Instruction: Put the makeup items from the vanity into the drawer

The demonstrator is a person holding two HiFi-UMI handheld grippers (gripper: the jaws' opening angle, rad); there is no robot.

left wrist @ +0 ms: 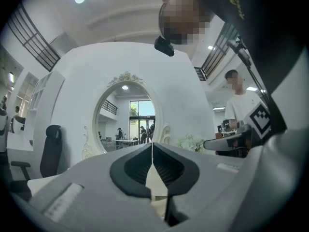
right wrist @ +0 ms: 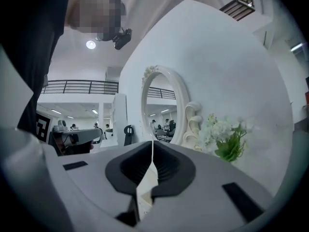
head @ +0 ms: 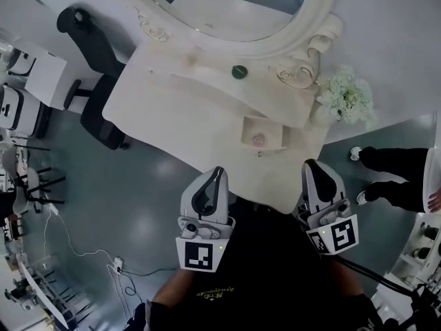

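Note:
The white vanity point(head: 179, 95) with its oval mirror point(head: 227, 5) stands ahead of me. A small dark green round item point(head: 239, 72) lies on the top near the mirror's frame. The little drawer point(head: 248, 131) at the vanity's front right is pulled out, and a pinkish item point(head: 259, 139) lies inside it. My left gripper point(head: 218, 172) is held short of the vanity's front edge, shut and empty. My right gripper point(head: 311, 164) is held below the drawer's right side, also shut with nothing in it. Both gripper views show the pads point(left wrist: 140, 166) point(right wrist: 166, 168) meeting, facing the mirror.
A black office chair point(head: 93, 54) stands at the vanity's left. White flowers point(head: 346, 96) sit at its right end. A person's legs and shoes point(head: 396, 174) are on the floor to the right. Cables point(head: 76, 254) and folding chairs point(head: 27, 185) lie at the left.

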